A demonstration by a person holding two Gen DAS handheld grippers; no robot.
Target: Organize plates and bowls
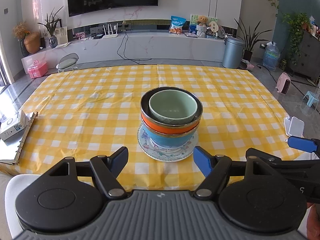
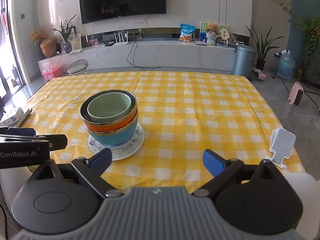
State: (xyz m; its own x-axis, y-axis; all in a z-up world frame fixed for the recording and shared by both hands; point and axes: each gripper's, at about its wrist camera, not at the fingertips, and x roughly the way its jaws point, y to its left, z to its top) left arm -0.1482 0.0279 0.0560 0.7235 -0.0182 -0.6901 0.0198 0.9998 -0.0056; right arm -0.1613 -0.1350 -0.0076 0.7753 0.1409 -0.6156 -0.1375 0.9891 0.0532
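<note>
One stack mid-table on the yellow checked tablecloth: 3 bowls nested on 1 plate. Bottom up: patterned glass plate, blue bowl, orange bowl, pale green bowl sitting inside the orange one. Blue and orange bowls both have metallic rims. Stack stands upright; green bowl sits slightly off-centre in the orange one.

2 grippers, both on the near side of the table, neither touching anything. Left gripper: jaws spread wide, nothing between them, lined up with the stack and just short of the plate's near edge. Right gripper: jaws also spread wide and holding nothing, aimed at bare cloth; stack is off to its left, with its left blue pad close to the plate rim.

Other table items: 1 white phone stand at the right edge, 1 ring binder and 1 white box at the left edge.
</note>
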